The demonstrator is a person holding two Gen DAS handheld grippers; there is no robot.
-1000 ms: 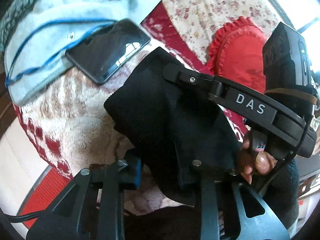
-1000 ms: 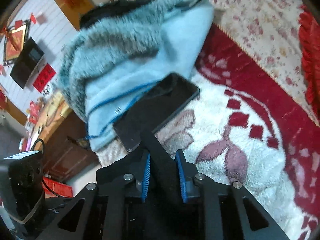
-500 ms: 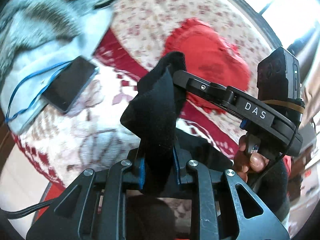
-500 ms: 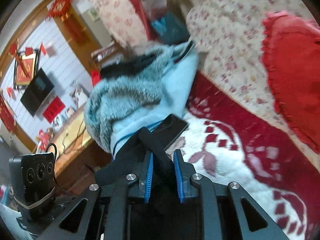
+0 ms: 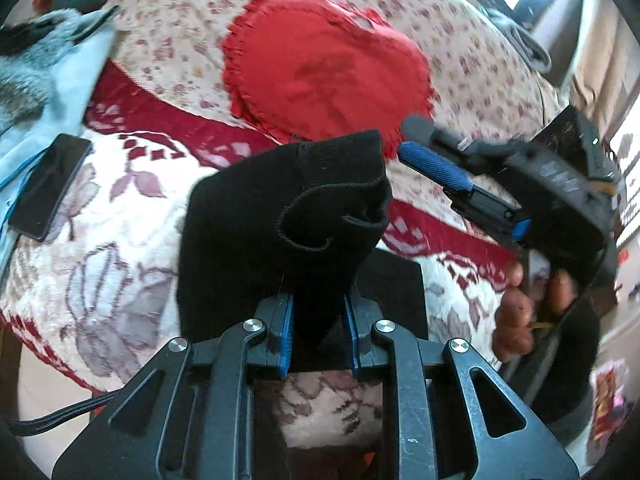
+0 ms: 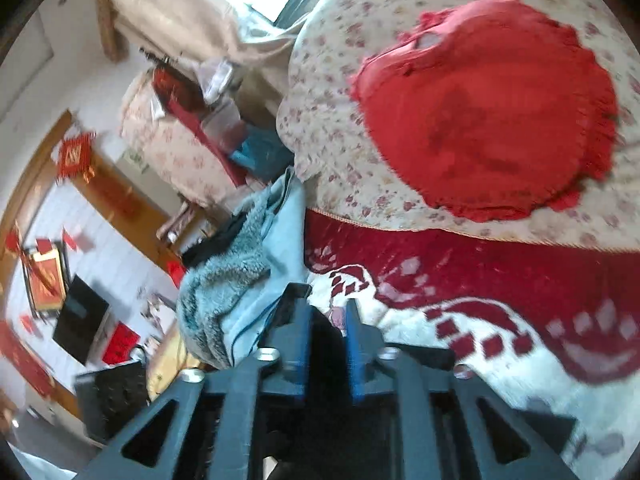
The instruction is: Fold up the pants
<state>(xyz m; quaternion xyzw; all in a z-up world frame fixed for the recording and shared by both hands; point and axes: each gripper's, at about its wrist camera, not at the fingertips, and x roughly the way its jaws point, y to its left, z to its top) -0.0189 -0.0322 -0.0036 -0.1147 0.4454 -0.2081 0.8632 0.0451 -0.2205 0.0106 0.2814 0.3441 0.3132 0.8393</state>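
The left tool [image 5: 318, 330] is clamped on a bunched fold of the black pants [image 5: 280, 232], which rise in front of its camera and hide part of the patterned blanket [image 5: 120, 240] below. The right tool [image 6: 328, 336], seen off to the right with a hand [image 5: 520, 320] on its grip, has just been opening; its blue pads [image 5: 434, 166] stand apart, clear of the cloth. Behind lie one red cushion [image 5: 328, 72], one dark phone [image 5: 48, 188] and one pale blue fleece garment [image 6: 240, 280].
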